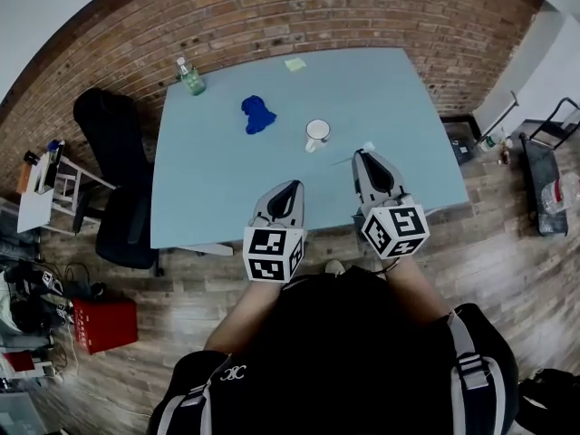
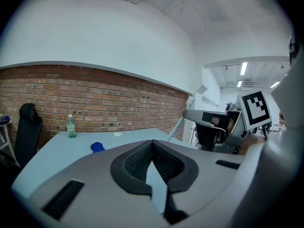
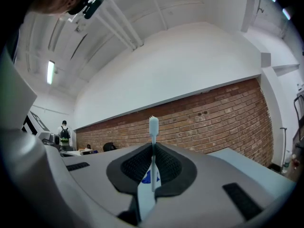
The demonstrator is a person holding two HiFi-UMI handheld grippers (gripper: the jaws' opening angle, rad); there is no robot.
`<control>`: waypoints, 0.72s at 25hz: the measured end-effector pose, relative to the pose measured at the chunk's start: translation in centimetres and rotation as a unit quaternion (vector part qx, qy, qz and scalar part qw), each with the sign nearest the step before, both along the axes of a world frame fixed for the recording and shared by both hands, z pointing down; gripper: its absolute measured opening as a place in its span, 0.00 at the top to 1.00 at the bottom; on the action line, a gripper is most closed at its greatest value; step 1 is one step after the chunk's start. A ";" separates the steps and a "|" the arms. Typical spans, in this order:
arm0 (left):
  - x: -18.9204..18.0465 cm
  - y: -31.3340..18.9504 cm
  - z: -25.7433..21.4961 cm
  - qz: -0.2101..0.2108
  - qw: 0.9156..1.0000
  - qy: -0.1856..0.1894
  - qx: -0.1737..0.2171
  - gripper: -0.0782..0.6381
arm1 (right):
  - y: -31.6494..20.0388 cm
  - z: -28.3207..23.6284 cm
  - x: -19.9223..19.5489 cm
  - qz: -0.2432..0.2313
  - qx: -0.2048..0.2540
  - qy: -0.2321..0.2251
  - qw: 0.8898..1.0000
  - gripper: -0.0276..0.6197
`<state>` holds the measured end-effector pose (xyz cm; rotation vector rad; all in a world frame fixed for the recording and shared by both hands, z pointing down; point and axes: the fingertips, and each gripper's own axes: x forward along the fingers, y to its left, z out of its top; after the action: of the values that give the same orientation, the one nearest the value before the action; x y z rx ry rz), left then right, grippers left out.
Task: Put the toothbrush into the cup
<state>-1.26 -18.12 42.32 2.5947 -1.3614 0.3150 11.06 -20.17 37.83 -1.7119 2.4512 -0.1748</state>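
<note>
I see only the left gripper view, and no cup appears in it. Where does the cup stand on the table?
Observer: The head view shows the white cup upright on the blue table, to the right of the blue cloth.
Operator: And what is held on the right side?
Observer: In the right gripper view, the right hand-held gripper is shut on the toothbrush, with the bristle end past the pads.
Operator: Is it already inside?
Observer: No. In the head view it is to the right of the cup and outside it.
</note>
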 end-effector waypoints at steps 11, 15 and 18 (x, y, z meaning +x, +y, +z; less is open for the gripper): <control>4.8 -7.5 0.0 -0.028 1.000 0.002 -0.002 0.88 | -8.6 0.4 3.7 -0.037 -0.004 0.005 0.999 0.90; 4.8 -8.4 0.5 -0.039 0.999 0.000 -0.012 0.88 | -10.7 1.0 4.0 -0.044 -0.010 0.005 0.999 0.90; 4.0 -9.0 1.3 -0.048 0.999 -0.001 -0.023 0.88 | -12.2 1.8 3.4 -0.048 -0.016 0.008 0.999 0.90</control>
<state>2.73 -27.09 43.65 2.4835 -1.4561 0.3289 14.43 -32.37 39.61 -1.6146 2.5574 -0.2125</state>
